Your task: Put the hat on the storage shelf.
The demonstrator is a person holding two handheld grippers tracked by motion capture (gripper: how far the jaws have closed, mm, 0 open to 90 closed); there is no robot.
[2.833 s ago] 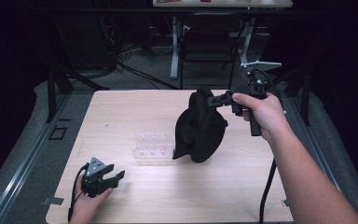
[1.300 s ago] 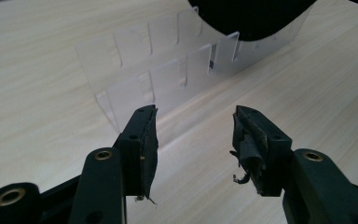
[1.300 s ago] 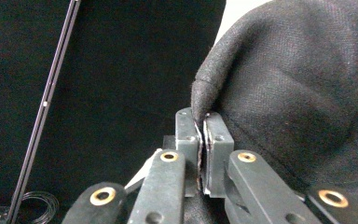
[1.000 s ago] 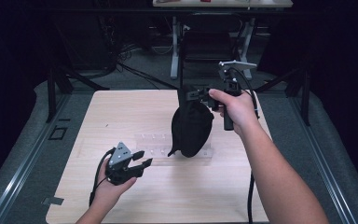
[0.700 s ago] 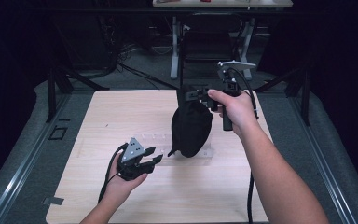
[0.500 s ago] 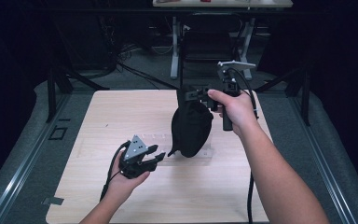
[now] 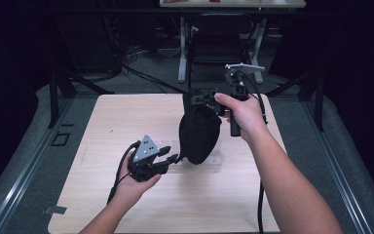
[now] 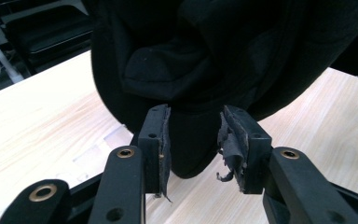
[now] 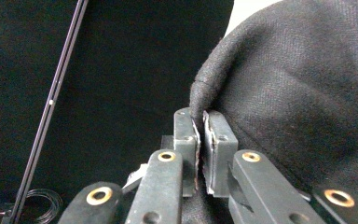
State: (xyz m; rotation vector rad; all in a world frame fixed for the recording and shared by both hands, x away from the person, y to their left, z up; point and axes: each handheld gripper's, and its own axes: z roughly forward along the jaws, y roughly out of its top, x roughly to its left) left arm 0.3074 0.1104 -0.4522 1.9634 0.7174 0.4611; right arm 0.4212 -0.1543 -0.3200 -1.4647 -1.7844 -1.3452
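Black soft woollen fabric hat (image 7: 199, 131): held lifted by upper edge, lower end hanging to light wooden tabletop (image 7: 126, 112). Right tool (image 7: 209, 97): jaws clamped on hat edge. Left tool (image 7: 168, 160): jaws half-wide, just been closing, hat bottom between pads, not yet pinched. Done: lift. Left: second grip, further handling. Clear plastic tray (image 7: 170, 148) lies beneath hat.

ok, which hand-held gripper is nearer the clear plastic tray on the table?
Left. The left hand-held gripper hovers at the clear plastic tray, jaws open toward the black cloth bag's bottom. The right hand-held gripper is higher, pinching the bag's top edge.
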